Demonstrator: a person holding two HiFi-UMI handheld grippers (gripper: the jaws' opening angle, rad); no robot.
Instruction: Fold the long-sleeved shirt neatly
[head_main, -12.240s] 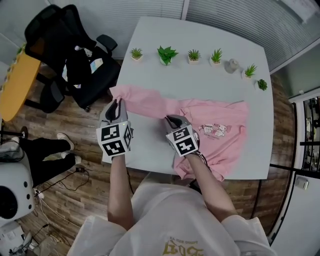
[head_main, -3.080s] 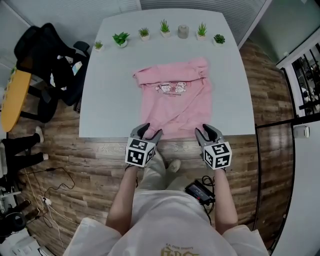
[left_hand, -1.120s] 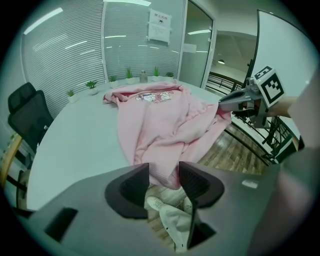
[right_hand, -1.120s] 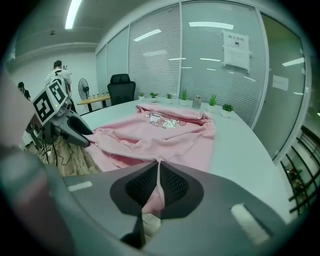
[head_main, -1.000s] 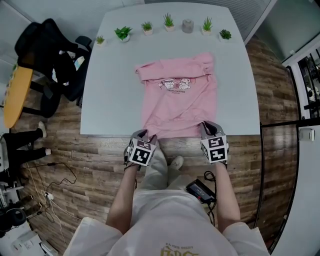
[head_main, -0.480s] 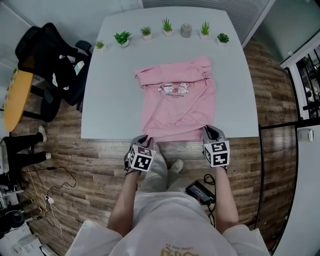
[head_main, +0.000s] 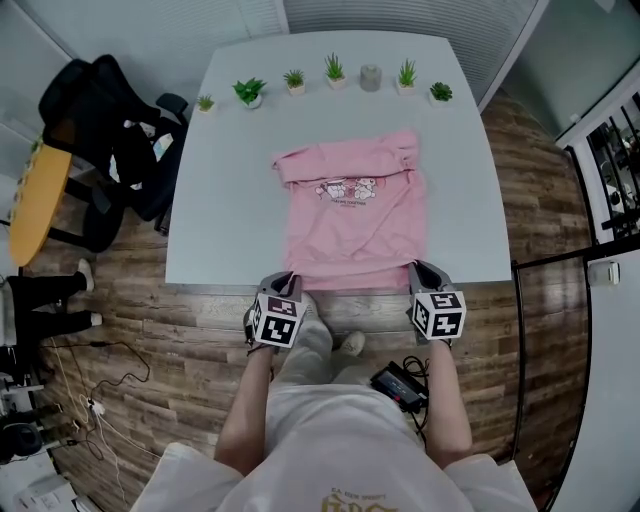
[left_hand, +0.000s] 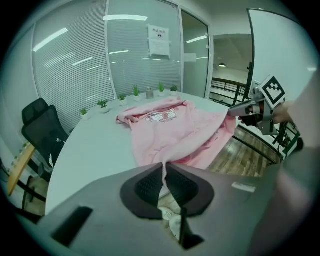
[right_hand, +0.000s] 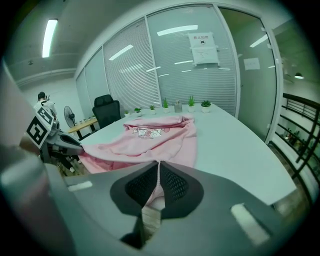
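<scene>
The long-sleeved shirt (head_main: 350, 215) lies flat in the middle of the white table (head_main: 220, 160), with its near hem at the table's front edge. Both hem corners are pinched. The left gripper (head_main: 287, 280), whose jaws have just been closing, is clamped on the left corner with pink cloth between its pads. The right gripper (head_main: 421, 268) grips the right corner the same way. The likely trouble lies in carrying the hem over. Each hold is only a thin nip of fabric, so a corner could slip free, and if one hand leads the other the fold line would skew. The shirt is pink and narrowed to a rough rectangle, with a cartoon print on the chest. Cloth is bunched at the far end, apparently the collar and the gathered sleeves. That end points toward a row of small potted plants (head_main: 330, 72), well apart from it.
</scene>
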